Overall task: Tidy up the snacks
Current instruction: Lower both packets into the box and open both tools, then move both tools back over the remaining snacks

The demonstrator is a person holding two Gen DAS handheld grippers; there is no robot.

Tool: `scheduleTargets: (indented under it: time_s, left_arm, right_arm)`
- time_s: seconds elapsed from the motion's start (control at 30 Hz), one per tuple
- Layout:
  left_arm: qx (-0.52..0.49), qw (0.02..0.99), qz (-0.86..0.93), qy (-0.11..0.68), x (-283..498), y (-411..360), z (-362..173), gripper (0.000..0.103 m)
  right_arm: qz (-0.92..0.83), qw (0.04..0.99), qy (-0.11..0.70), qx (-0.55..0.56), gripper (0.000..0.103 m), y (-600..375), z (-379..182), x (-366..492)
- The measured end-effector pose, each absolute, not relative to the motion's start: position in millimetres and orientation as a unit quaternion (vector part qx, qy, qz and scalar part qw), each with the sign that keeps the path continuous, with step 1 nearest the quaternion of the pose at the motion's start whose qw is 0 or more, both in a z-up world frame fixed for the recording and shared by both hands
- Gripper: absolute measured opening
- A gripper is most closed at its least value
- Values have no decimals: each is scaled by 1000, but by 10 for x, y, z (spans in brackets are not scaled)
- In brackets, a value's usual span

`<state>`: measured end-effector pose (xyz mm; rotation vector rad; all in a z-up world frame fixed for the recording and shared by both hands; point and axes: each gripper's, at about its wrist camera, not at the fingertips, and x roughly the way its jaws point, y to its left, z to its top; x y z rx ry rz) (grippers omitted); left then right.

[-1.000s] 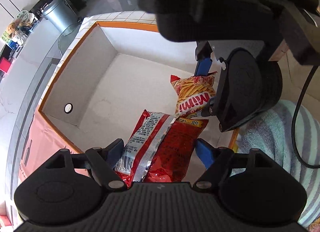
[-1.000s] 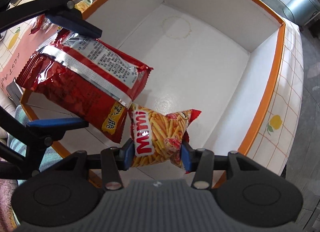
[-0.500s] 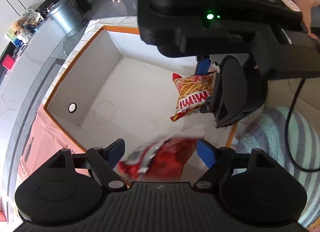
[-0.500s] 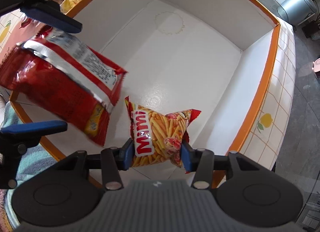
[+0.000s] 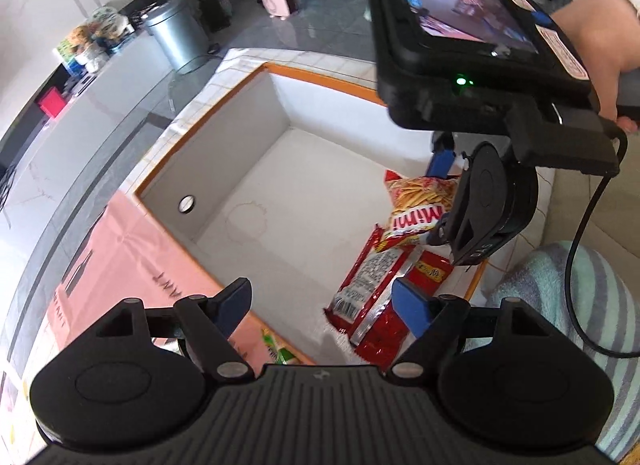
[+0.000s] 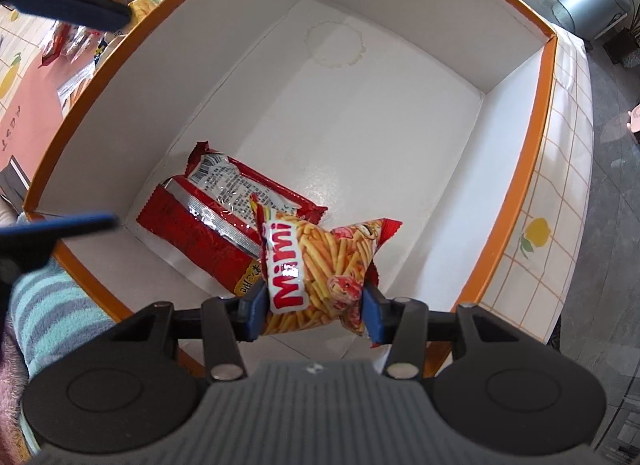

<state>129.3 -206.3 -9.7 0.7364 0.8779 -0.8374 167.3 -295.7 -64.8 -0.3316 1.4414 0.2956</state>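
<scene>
Pink tablecloth (image 5: 120,249) under white box (image 5: 224,153); left hand-held gripper (image 5: 324,305) apart, right hand-held gripper (image 6: 316,305) clamped on Mimi bag (image 6: 320,265).

my left wrist view looks steeply down over the white box (image 5: 248,153) from its near edge; my right wrist view looks straight down, closer; both share its floor.

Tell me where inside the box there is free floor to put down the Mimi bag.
Free: the white box floor between the round stain, the far walls and the red packet. Crowded: the near corner, where that packet lies under the Mimi bag in the right gripper.
</scene>
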Motion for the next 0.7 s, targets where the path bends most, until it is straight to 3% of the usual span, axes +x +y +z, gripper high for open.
scheduleTargets:
  time_s: [0.17,0.4,0.7]
  left_arm:
    - [305,778,-367,409,1290,-1866,13,92]
    - [282,789,-359,412,1197,-1631,99,92]
    - [258,812,-345,393,984,-1271,301,90]
  right_arm:
    - [112,723,663,-156,46,-2949,-695,1688]
    - [86,730,660,-156,65,-2934,-611,1646]
    - [70,752,638,-150,66,-2810,-311,1400]
